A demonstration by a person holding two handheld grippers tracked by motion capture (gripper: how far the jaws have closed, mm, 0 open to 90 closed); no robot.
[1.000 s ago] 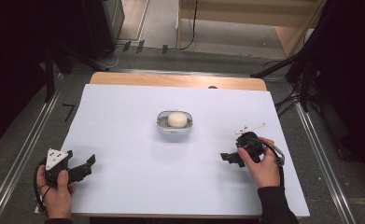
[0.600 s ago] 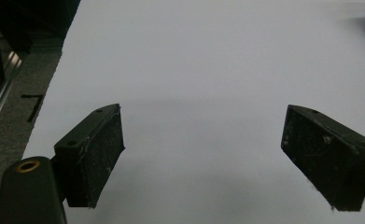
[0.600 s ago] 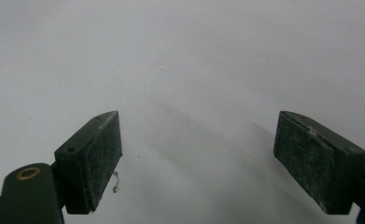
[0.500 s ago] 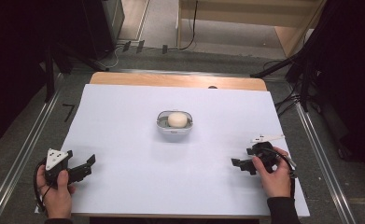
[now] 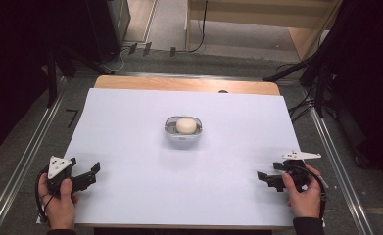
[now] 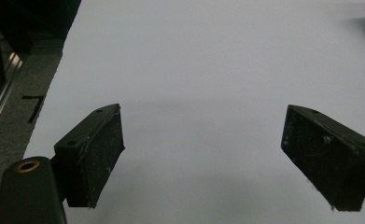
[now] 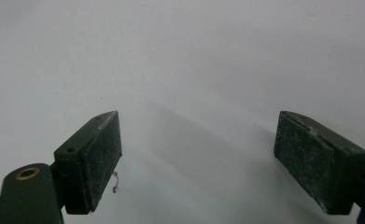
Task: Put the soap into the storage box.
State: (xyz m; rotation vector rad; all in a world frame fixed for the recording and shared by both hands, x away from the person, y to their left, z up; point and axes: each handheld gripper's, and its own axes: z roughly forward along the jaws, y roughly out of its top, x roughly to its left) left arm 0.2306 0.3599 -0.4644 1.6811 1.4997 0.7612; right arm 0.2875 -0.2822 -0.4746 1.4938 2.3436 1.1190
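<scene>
bun point(image 5: 185, 125) in tray point(image 5: 169, 132) mid-bench, well apart: 1 o'clock of left gripper point(image 5: 83, 176), 10 o'clock of right gripper point(image 5: 267, 178); both jaws spread, empty.

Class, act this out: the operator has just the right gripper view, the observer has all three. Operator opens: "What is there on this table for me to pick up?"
Observer: A small bowl sits in the middle of the white sheet.
Operator: Anything in it?
Observer: One pale round ball.
Operator: Where are the left tongs?
Observer: The left tongs are by the sheet's near left corner, open, with nothing between them.
</scene>
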